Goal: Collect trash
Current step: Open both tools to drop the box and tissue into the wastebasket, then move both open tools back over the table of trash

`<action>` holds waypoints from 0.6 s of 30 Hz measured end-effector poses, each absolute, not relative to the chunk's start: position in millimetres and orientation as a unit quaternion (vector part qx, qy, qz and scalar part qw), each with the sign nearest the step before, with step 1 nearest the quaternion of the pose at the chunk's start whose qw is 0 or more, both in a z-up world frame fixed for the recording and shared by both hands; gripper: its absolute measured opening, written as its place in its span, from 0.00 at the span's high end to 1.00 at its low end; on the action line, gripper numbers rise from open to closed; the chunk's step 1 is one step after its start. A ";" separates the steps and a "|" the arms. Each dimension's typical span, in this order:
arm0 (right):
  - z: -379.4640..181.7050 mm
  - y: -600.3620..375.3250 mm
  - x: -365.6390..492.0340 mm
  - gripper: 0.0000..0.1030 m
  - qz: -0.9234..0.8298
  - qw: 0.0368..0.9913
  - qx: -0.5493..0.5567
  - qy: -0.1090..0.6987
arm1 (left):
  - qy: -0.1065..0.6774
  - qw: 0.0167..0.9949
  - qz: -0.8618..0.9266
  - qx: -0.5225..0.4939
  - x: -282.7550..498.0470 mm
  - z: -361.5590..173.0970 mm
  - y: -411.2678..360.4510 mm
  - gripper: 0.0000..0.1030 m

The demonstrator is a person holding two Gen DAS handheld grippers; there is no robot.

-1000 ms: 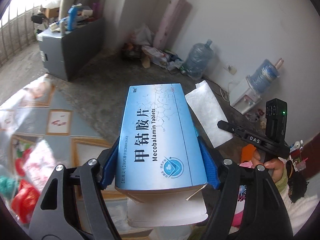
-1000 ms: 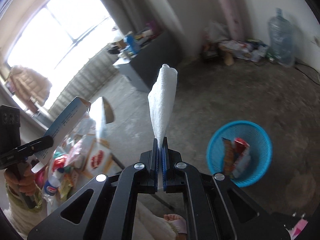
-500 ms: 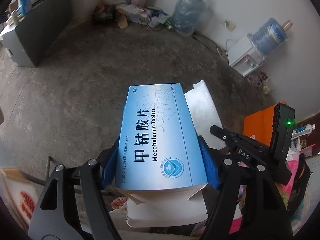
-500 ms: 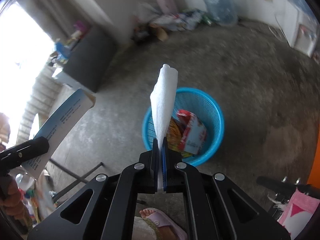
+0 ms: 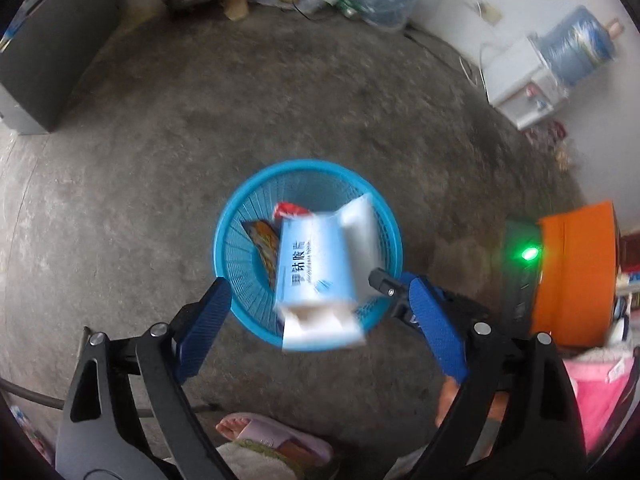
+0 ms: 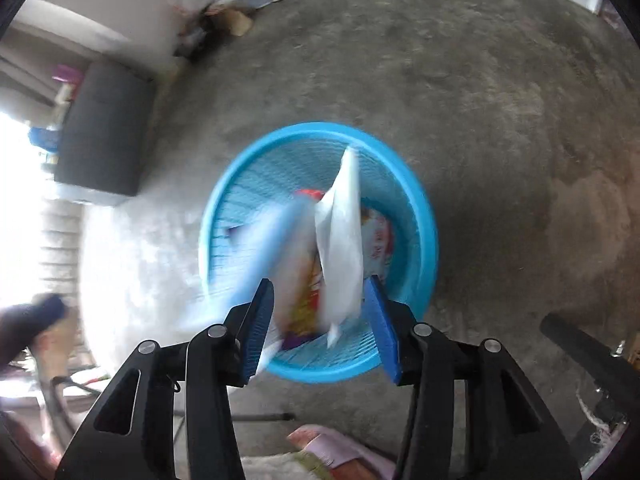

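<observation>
Left wrist view looks steeply down at a round, sky-blue plastic mesh waste basket (image 5: pixel 248 204) standing on a bare grey concrete floor (image 5: pixel 160 140). The left gripper (image 5: pixel 320 316), black with blue pads, has its jaws opening wide, and nothing presses on either pad. Between and beyond them a flat blue-and-white cardboard medicine box (image 5: pixel 316 264), end flap hanging open, is blurred in mid-air over the basket mouth, free of the gripper. Beside it a white folded paper sheet (image 5: pixel 360 228) is also dropping in. Colourful snack wrappers (image 5: pixel 264 240) already lie in the basket. In the right wrist view, the right gripper (image 6: pixel 320 320) has its jaws opening too; the paper sheet (image 6: pixel 344 240) hangs lengthwise between the pads, seemingly touching neither, above the same basket (image 6: pixel 248 168), with the box (image 6: pixel 260 252) a pale blue streak at its left. A slippered foot (image 5: pixel 276 436) shows at the lower edge of the left view. Both pieces look very light: the box seems empty, stiff across its broad faces but easy to crush, so a hold across its narrow sides suits it. The paper is limp and likely to drift, best pinched at one end. An orange box (image 5: pixel 576 272) stands well off to the right.
</observation>
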State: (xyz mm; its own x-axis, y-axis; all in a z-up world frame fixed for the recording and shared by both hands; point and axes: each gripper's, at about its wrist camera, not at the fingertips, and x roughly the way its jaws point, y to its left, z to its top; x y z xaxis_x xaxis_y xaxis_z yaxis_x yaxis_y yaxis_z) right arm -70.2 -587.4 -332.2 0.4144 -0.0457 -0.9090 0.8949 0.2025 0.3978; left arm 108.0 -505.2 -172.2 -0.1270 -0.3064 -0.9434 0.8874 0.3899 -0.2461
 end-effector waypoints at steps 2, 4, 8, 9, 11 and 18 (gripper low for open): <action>-335.6 -584.8 -72.5 0.53 -0.365 0.657 0.524 0.401 | 0.571 0.614 -0.491 0.236 112.8 -166.2 -496.1 0.16; -335.6 -582.3 -77.5 0.53 -0.368 0.657 0.530 0.390 | 0.562 0.623 -0.495 0.227 116.8 -156.7 -488.1 0.16; -323.4 -578.0 -83.3 0.53 -0.375 0.667 0.522 0.377 | 0.529 0.643 -0.507 0.224 119.7 -134.2 -474.3 0.17; -319.8 -578.8 -86.1 0.53 -0.375 0.670 0.521 0.374 | 0.520 0.650 -0.508 0.222 122.2 -125.5 -468.9 0.16; -307.4 -575.3 -86.2 0.53 -0.374 0.678 0.515 0.367 | 0.513 0.655 -0.514 0.208 124.4 -111.1 -457.8 0.16; -239.6 -546.1 -73.1 0.46 -0.354 0.730 0.481 0.332 | 0.464 0.686 -0.536 0.164 137.1 -40.0 -390.0 0.16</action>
